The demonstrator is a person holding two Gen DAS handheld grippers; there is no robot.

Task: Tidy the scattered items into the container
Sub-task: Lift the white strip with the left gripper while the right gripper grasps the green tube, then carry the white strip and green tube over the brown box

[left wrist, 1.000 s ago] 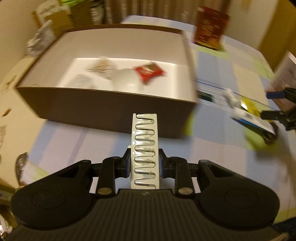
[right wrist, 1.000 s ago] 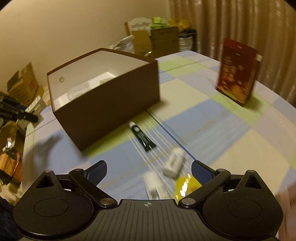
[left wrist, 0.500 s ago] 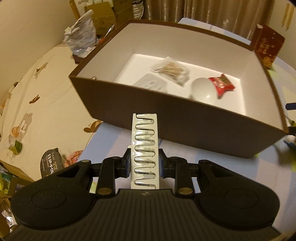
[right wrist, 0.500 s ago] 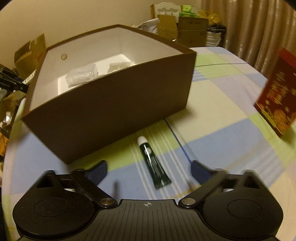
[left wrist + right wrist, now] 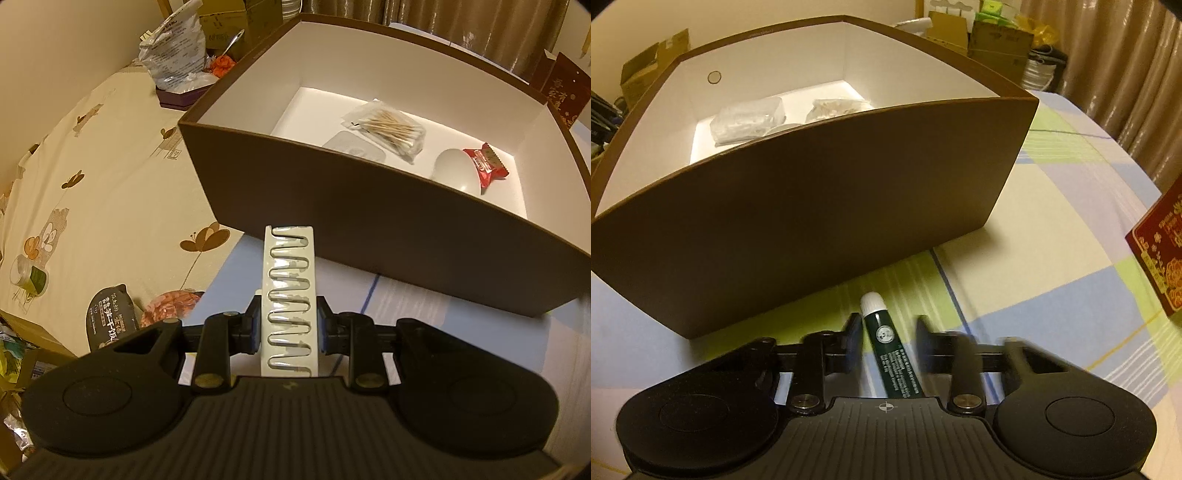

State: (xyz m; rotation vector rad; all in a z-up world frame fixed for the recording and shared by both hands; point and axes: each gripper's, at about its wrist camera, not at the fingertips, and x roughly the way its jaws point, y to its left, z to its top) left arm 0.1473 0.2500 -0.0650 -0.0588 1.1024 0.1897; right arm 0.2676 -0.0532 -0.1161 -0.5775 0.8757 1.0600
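Since half a second ago the right hand-held gripper (image 5: 888, 334) has dropped over the dark green tube (image 5: 888, 350) on the tabletop (image 5: 1034, 221) just near the brown box (image 5: 812, 221), jaws narrowed but not yet touching. Centre it before squeezing. Meanwhile the left hand-held gripper (image 5: 289, 325), clamped on the white blister strip (image 5: 289, 295), should clear the box's near wall before letting go.

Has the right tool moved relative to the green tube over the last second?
Yes. The right tool has come forward and down toward the brown box; its jaws now straddle the green tube and are closing.
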